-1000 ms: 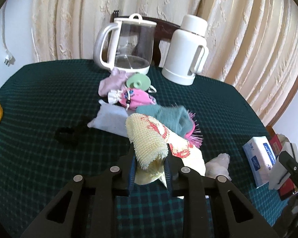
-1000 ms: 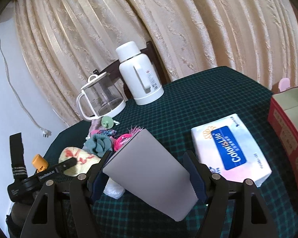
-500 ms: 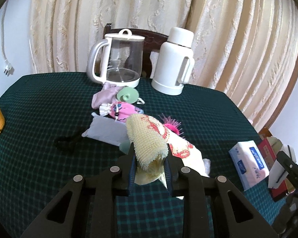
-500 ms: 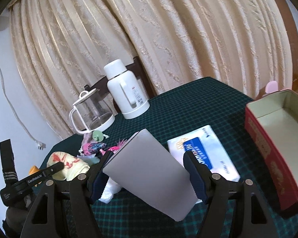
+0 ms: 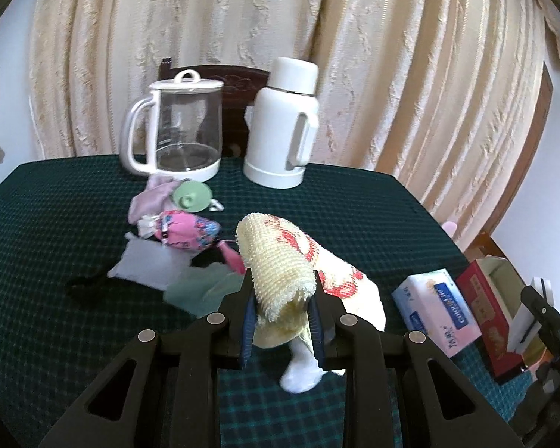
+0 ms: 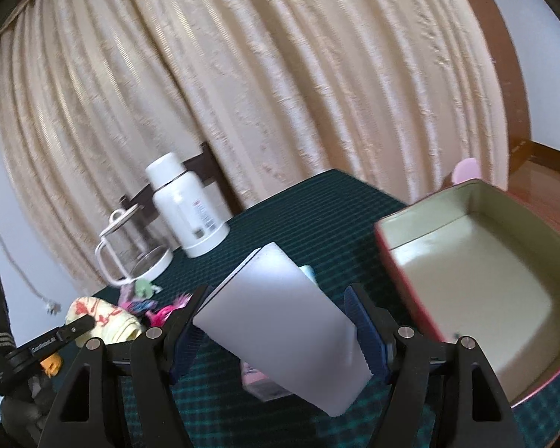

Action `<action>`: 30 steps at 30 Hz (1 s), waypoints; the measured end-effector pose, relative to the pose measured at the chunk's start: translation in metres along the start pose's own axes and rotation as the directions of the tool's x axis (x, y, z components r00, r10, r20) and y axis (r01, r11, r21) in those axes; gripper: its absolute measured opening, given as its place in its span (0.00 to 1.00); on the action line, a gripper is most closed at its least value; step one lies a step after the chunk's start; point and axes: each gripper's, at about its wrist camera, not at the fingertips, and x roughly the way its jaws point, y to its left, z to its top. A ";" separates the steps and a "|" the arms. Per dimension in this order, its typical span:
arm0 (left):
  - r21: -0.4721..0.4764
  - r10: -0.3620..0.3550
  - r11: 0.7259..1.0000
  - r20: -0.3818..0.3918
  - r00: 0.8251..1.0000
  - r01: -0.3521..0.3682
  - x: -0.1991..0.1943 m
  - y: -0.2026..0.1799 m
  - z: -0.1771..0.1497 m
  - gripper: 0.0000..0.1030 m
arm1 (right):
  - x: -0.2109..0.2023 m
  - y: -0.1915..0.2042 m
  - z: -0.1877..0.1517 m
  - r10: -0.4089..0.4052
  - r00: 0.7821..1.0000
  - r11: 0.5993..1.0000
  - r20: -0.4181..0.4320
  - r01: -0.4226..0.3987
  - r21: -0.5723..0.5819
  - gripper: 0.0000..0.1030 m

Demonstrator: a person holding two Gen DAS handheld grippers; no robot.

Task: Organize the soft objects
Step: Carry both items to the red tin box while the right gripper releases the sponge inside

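The yellow knitted cloth [image 5: 280,268] with red pattern hangs lifted above the table [image 5: 56,201], pinched between the nearly closed pads of the left hand-held gripper [image 5: 282,321]. The right hand-held gripper [image 6: 276,332], spread wide, clamps a flat white pad [image 6: 280,317]; the red box [image 6: 466,261] sits at its 2 o'clock.

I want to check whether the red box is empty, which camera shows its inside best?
The right wrist view. The red box fills the right side there, open top toward the camera, its pale floor in view and bare. In the left wrist view the box sits small at the right edge, mostly its side and a sliver of the inside.
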 end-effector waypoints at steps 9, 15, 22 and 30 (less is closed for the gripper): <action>0.037 -0.049 0.998 0.001 0.999 0.049 0.016 -0.041 0.012 0.24 | -0.014 -0.043 0.011 -0.115 0.993 0.992 0.041 0.113 0.049 0.74; 0.079 -0.084 0.993 -0.002 0.996 0.084 0.030 -0.077 0.020 0.24 | -0.016 -0.069 0.011 -0.172 0.985 0.982 0.028 0.169 0.085 0.74; 0.122 -0.145 0.982 -0.017 0.989 0.146 0.044 -0.121 0.026 0.24 | -0.021 -0.086 0.009 -0.236 0.971 0.970 0.031 0.234 0.071 0.75; 0.179 -0.221 0.957 -0.060 0.973 0.229 0.058 -0.175 0.022 0.24 | -0.027 -0.105 0.007 -0.263 0.964 0.961 0.022 0.260 0.089 0.82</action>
